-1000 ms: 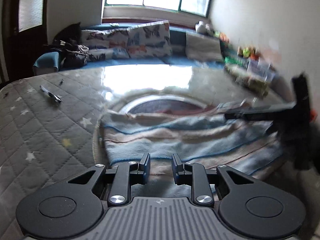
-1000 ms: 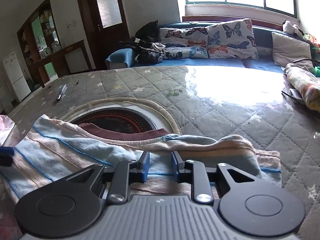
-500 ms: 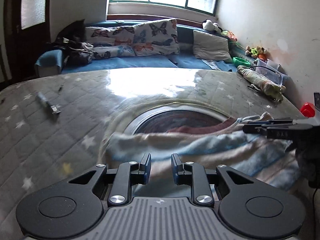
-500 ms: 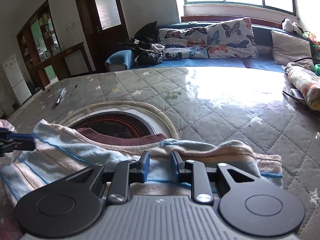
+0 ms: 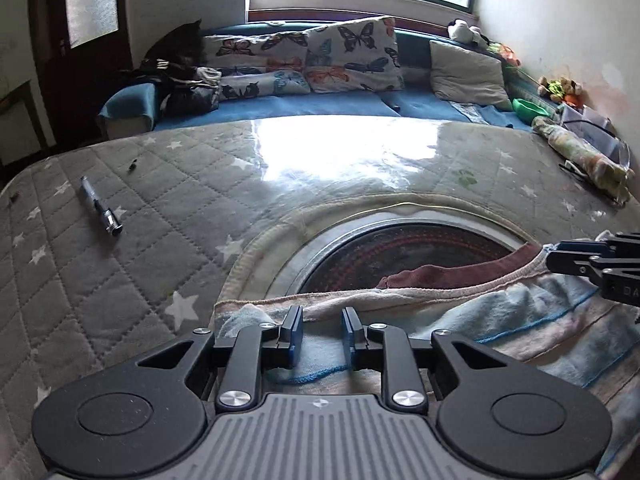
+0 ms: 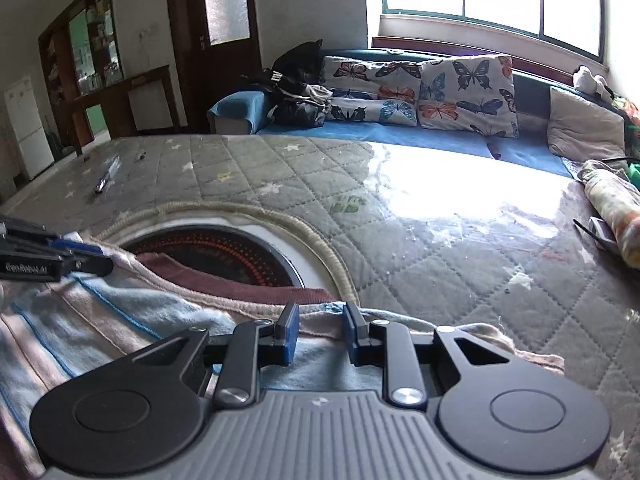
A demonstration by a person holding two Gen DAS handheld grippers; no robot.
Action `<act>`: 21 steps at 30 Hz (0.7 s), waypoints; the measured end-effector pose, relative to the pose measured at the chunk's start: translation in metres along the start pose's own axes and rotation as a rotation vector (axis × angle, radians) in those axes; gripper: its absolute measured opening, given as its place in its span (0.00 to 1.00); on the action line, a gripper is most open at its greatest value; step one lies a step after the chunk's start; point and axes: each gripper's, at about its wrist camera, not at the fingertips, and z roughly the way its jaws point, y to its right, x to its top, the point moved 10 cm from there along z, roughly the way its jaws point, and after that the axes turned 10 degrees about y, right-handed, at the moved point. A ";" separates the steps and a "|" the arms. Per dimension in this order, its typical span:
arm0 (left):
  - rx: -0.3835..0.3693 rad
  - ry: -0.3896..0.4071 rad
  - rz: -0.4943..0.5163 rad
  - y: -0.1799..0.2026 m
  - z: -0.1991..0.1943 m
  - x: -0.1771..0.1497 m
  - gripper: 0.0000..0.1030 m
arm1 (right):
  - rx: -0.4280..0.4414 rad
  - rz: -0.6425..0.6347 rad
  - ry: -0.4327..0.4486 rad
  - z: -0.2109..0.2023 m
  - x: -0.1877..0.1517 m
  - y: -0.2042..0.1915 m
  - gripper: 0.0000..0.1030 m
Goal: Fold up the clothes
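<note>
Quilted star mattress (image 5: 120, 264); left gripper (image 6: 60, 258) reads "GenRobot.ai"; striped garment (image 6: 120, 320).

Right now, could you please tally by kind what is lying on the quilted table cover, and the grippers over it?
Striped garments: 1
Pens: 1
Rolled floral cloth bundles: 1
Grippers: 2, the left gripper and the right gripper, each open over the garment's near edge.
Total: 5

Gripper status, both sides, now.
Left gripper: open, jaws apart over the striped garment, gripping nothing.
Right gripper: open, jaws apart at the garment's edge, gripping nothing.
</note>
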 end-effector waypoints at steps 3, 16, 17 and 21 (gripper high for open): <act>-0.023 0.031 -0.008 0.008 -0.017 0.003 0.23 | 0.022 0.006 0.006 -0.016 0.002 -0.006 0.24; -0.057 0.046 0.051 0.021 -0.062 -0.040 0.32 | 0.080 -0.073 -0.014 -0.095 -0.049 -0.037 0.35; -0.048 0.045 0.044 0.017 -0.063 -0.044 0.32 | 0.074 -0.075 -0.013 -0.098 -0.052 -0.036 0.36; -0.021 0.063 0.037 0.011 -0.072 -0.049 0.33 | 0.061 -0.074 0.000 -0.115 -0.070 -0.020 0.36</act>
